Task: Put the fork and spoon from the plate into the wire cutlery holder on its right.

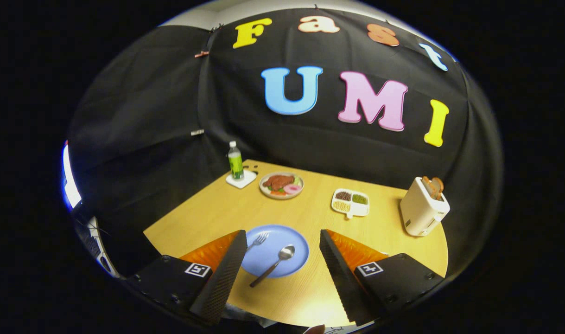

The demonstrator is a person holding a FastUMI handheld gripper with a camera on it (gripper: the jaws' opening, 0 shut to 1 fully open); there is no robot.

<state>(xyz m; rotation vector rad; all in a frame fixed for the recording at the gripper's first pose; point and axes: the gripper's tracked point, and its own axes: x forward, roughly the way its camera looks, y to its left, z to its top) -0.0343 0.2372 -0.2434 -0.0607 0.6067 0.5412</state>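
- Worktop [310, 297] carries a toaster [421, 208] with toast in its slot; no wire holder can be made out.
- Blue plate [282, 264] between the fingers holds the fork [259, 240] and spoon [277, 262]; both lie flat, so a grasp may slip or skid them off.
- Round dish [281, 185] holds food; divided tray [351, 202] holds grains.
- Gripper [280, 260] is spread wide, empty.

Plate [289, 250]: round, light blue, flat on the wooden table near its front edge. Fork [259, 240]: metal, lying on the plate's left part, tines pointing away toward the table's far edge, handle partly hidden. Spoon [276, 264]: metal, lying diagonally at plate centre, bowl up and rightward, dark handle overhanging the plate's near rim onto the table.
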